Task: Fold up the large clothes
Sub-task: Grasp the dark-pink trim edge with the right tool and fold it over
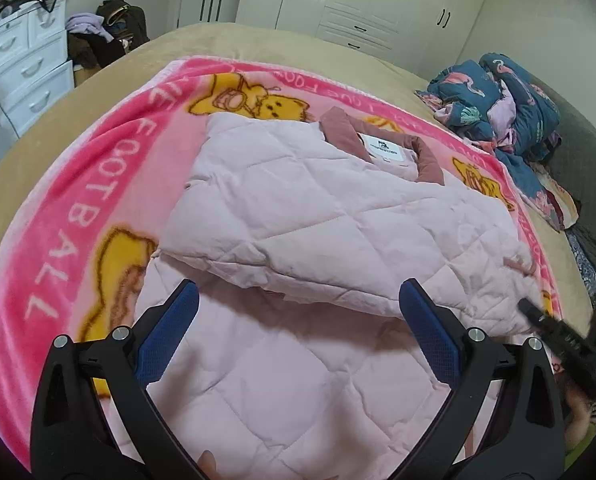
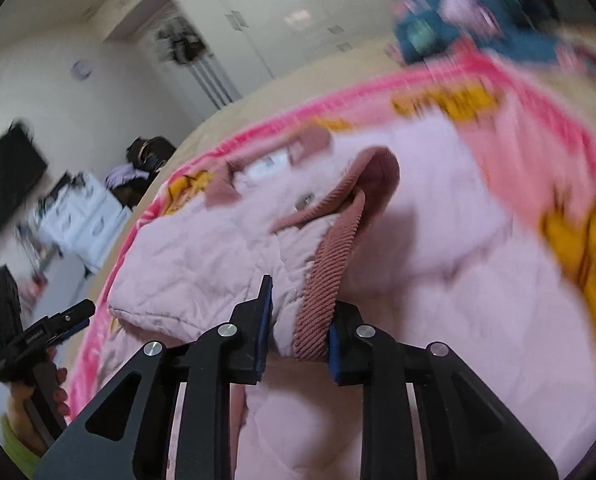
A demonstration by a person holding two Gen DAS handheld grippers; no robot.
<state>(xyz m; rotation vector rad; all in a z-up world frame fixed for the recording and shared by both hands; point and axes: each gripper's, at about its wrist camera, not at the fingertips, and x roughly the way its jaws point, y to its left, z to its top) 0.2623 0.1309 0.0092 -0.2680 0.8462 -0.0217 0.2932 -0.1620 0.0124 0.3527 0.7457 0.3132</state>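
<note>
- The pale pink quilted jacket (image 1: 298, 220) lies partly folded on a pink cartoon blanket (image 1: 57, 208) over the bed.
- The left gripper (image 1: 298, 312) hovers above the jacket's near part, jaws wide apart, empty.
- The right gripper (image 2: 300, 320) clamps the jacket's dusty-pink corduroy cuff (image 2: 318, 312).

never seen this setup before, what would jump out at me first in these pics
The pale pink quilted jacket lies partly folded in the middle of a loud pink cartoon blanket spread over the bed. The right gripper is shut on the jacket's corduroy cuff, while the left gripper hangs open above the jacket's near edge.
</note>
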